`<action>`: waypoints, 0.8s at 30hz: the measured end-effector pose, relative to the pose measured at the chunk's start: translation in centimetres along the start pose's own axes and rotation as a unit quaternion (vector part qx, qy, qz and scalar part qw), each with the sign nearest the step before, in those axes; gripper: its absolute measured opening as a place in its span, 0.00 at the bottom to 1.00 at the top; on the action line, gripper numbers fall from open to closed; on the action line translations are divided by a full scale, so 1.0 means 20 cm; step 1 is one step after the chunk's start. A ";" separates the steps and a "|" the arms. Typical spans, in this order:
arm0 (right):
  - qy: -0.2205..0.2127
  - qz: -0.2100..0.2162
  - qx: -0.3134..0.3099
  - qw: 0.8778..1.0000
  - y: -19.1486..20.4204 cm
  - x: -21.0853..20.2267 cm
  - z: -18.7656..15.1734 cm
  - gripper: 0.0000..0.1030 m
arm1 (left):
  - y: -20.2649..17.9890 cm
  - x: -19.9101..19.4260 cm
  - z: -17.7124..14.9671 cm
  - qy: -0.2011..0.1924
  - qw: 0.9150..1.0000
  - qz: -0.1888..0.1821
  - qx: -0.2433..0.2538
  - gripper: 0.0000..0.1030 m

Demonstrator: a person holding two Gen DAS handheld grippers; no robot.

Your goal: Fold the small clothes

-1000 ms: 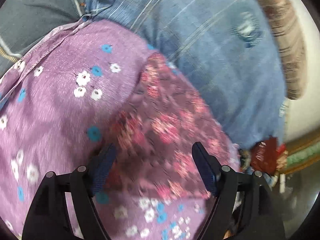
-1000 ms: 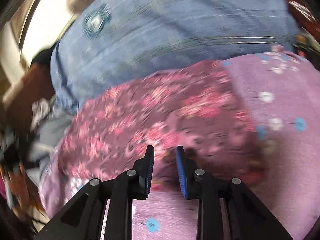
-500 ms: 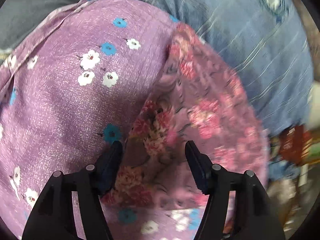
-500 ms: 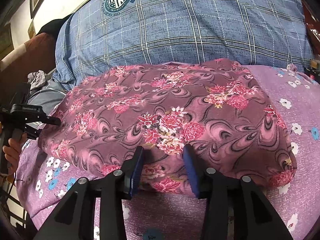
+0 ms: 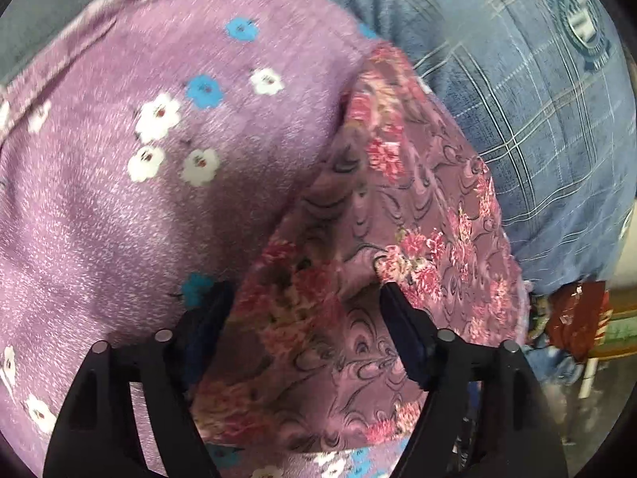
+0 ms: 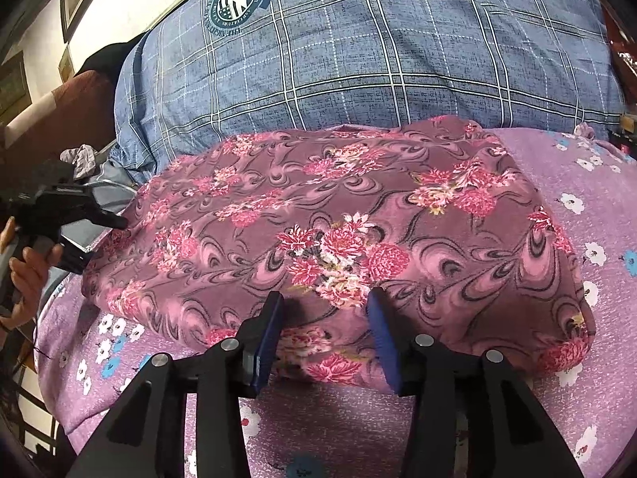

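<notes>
A maroon garment with pink flowers (image 6: 358,207) lies folded into a flat rectangle on a purple sheet (image 6: 597,183). My right gripper (image 6: 324,298) hovers over its near edge, jaws opening, the cloth under and between the fingers without the pads pressing it. In the left wrist view the same garment (image 5: 418,199) runs away from my left gripper (image 5: 304,298), which straddles its end. Those jaws are opening wide and the pads stand clear of the cloth. The right wrist view also shows the left gripper (image 6: 59,203) at the garment's left end, held by a hand (image 6: 28,267).
A big blue checked pillow with a round badge (image 6: 378,40) lies right behind the garment, also seen as the pillow (image 5: 517,79). The flowered purple sheet (image 5: 159,219) spreads to the left. Grey cloth (image 6: 83,159) and red items (image 5: 577,318) sit past the bed's edge.
The left gripper has sunk closer over the garment's end; its jaws narrowed, then widened. The right gripper's jaws went from nearly shut to well apart, and the garment now lies flat.
</notes>
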State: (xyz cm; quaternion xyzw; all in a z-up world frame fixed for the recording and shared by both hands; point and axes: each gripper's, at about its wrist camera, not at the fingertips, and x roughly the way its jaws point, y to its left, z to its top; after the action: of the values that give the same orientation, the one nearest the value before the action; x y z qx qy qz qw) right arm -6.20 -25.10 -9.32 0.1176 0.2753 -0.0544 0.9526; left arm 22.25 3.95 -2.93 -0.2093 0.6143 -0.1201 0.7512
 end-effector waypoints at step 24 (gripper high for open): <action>-0.020 -0.054 0.021 0.998 -0.13 -0.17 0.02 0.65 | -1.09 -0.03 -0.37 -0.007 0.974 -0.005 0.227 0.09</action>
State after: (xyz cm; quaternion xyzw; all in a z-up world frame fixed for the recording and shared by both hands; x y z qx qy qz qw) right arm -9.26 -27.68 -7.61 0.1216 0.2605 -0.1136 0.9510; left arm 16.57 -16.29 6.62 -0.0378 0.5644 -0.2587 0.7830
